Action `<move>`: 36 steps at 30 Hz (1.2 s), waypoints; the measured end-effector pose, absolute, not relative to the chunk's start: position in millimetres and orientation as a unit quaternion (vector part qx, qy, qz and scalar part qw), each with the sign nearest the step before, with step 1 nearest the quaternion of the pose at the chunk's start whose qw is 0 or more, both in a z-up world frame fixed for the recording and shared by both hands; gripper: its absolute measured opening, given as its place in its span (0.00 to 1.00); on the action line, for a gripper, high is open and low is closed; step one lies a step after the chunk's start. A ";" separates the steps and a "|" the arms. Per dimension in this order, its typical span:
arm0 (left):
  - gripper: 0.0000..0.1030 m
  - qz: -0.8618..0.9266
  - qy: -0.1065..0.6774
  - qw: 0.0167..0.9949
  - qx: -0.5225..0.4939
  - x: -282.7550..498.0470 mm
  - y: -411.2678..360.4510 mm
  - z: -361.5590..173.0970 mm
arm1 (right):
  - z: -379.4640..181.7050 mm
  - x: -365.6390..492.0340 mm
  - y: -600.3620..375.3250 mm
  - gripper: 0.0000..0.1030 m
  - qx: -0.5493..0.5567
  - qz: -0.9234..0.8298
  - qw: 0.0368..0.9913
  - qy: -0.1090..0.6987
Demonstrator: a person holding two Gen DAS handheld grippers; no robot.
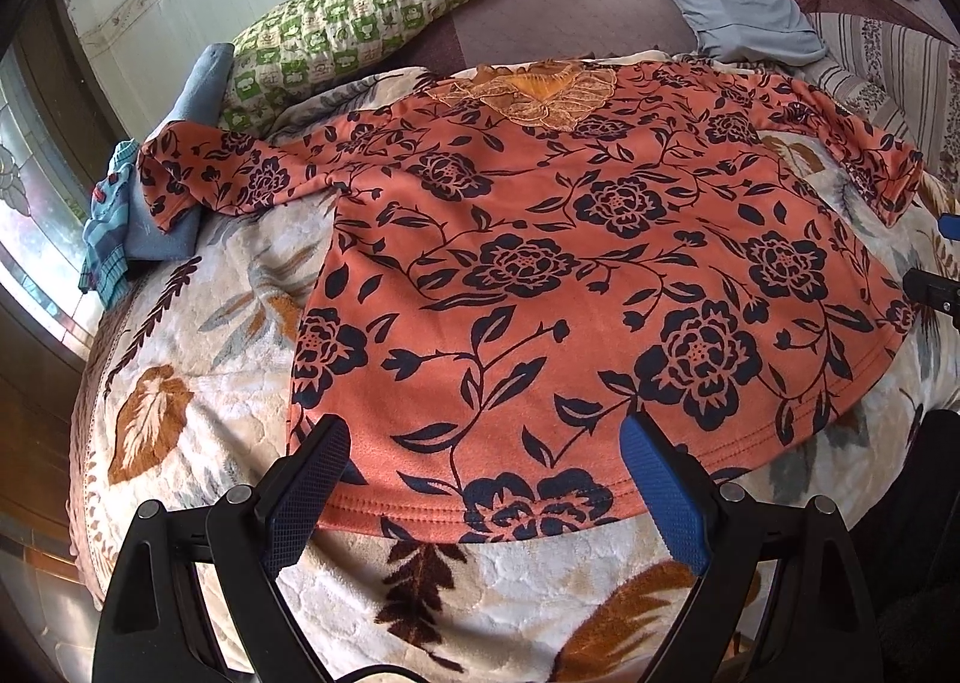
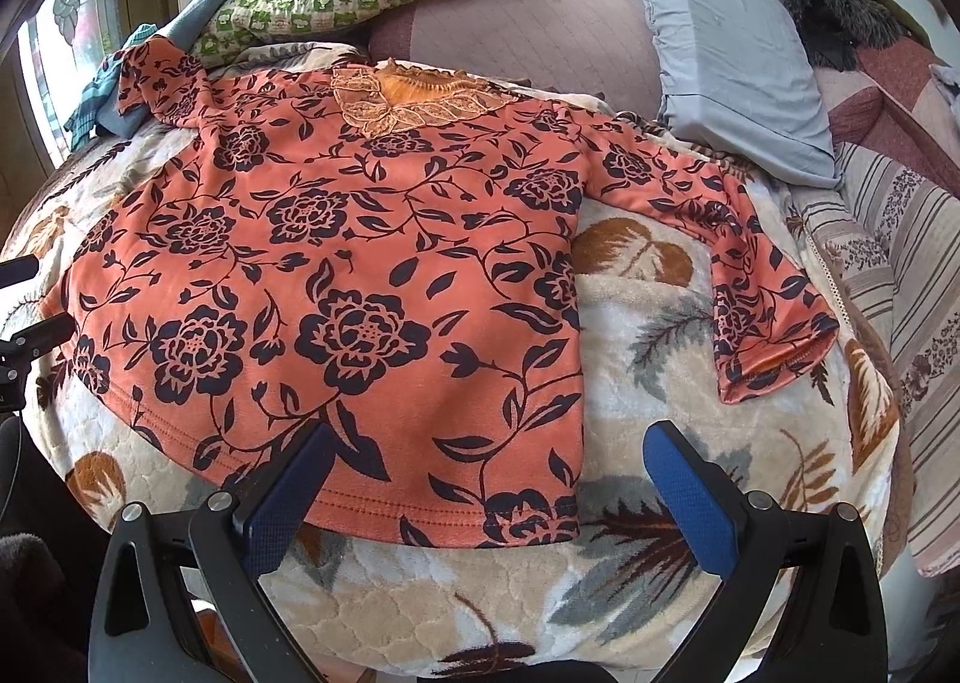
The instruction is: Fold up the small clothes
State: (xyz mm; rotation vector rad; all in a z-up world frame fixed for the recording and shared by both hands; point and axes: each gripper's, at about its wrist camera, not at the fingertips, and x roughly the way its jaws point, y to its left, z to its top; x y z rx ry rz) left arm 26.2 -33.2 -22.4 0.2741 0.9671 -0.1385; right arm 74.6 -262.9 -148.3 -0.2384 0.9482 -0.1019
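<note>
An orange floral top lies spread flat on a bed, with two wide-open tools poised at its hem.

The bed (image 1: 198, 335), covered by a cream leaf-print blanket, carries everything. The top (image 1: 540, 275) is laid face up at its middle, both sleeves out, lace neckline (image 1: 528, 89) farthest from the tools. It looks soft, light and limp, likely to sag unless pinched at the hem corners or shoulders. Beyond the top sit a green checked pillow (image 1: 360, 5) and a grey pillow (image 2: 732, 35). The left view shows folded blue clothes (image 1: 120, 215) under the left sleeve; the right view shows the right sleeve's open cuff (image 2: 774, 365). The left tool (image 1: 486, 479) straddles the top's hem, jaws wide, holding nothing. The right tool (image 2: 492, 491) hangs wide at the hem's right corner, likewise empty.
</note>
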 end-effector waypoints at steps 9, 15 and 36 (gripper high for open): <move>0.89 -0.064 0.465 0.873 0.128 26.8 -33.2 -24.2 | -149.4 74.7 -262.3 1.00 -0.111 -0.047 0.881 0.457; 0.89 -0.066 0.465 0.874 0.128 25.6 -32.6 -24.7 | -150.9 74.3 -261.1 1.00 -0.107 -0.042 0.881 0.459; 0.89 -0.068 0.464 0.875 0.120 21.7 -30.2 -22.3 | -147.5 72.4 -254.6 1.00 -0.112 -0.041 0.881 0.458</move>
